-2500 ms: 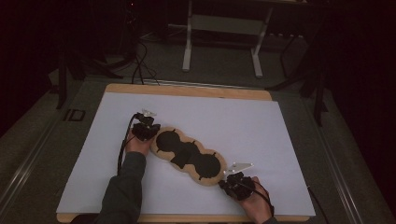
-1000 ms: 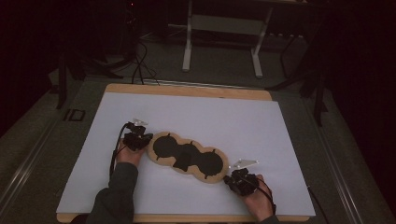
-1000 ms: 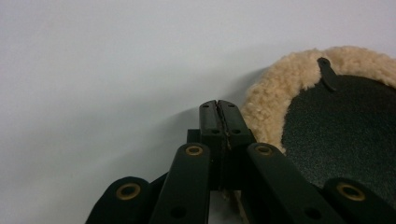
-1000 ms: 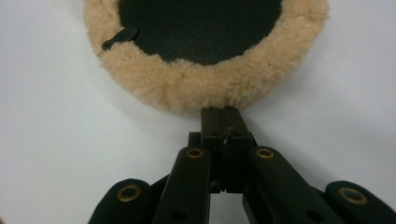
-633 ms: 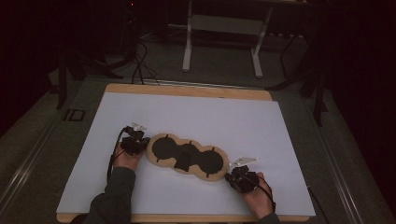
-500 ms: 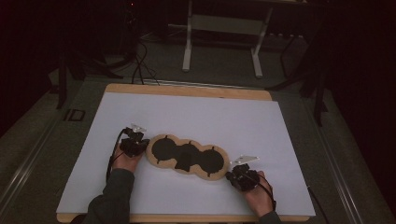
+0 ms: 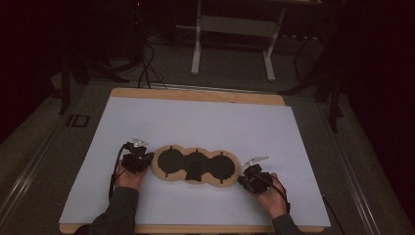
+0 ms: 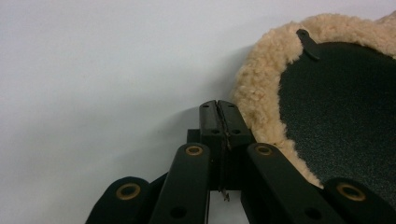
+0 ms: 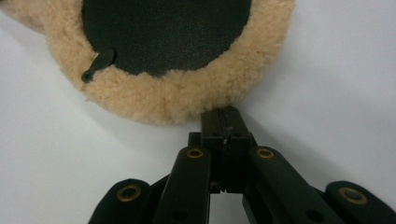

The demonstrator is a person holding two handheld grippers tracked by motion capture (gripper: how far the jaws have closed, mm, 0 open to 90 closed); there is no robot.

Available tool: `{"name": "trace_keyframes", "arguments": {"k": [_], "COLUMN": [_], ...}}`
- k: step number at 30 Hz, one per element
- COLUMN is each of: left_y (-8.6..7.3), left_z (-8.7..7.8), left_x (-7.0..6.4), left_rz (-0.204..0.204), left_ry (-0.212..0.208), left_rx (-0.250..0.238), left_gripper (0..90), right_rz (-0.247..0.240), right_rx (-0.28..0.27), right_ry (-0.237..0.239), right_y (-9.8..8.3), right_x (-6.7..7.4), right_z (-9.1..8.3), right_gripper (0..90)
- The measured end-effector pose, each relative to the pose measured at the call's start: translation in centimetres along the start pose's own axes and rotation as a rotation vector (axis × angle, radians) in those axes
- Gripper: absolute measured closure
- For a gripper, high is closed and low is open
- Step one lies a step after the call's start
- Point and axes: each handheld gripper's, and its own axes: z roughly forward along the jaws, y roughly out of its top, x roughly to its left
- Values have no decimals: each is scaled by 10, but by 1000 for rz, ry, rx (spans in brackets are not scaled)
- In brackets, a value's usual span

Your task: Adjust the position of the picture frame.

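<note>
A long tan fleece pad (image 7: 195, 166) with three black round panels lies flat on the white sheet (image 7: 205, 117) covering the tabletop (image 7: 195, 95), near its front edge and running crosswise. The left claw (image 7: 142, 160) sits at the pad's left end, its jaws pressed together with nothing between them, their tip just beside the woolly rim (image 8: 254, 93). The right claw (image 7: 247, 178) sits at the pad's right end, jaws likewise pressed together on nothing, the tip touching the fleece border (image 9: 187, 100).
</note>
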Motion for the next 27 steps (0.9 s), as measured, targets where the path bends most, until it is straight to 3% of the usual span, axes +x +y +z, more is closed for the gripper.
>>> {"name": "trace_keyframes", "arguments": {"k": [3,9,13,27], "left_y": [-5,-12,-12,-11], "left_z": [-4,-14,-15,-15], "left_x": [-3,-11,-11,-18], "left_rz": [-2,21,12,14], "left_ry": [15,37,22,32], "left_rx": [-7,29,34,42], "left_gripper": [900,900,900,900], "right_rz": [0,4,3,23], "right_rx": [-27,-54,-63,-85], "right_ry": [-14,-27,-26,-37], "right_y": [-3,-7,-8,-8], "right_x": [2,4,4,-4], "right_z": [0,0,0,2], "right_gripper": [898,898,897,898]}}
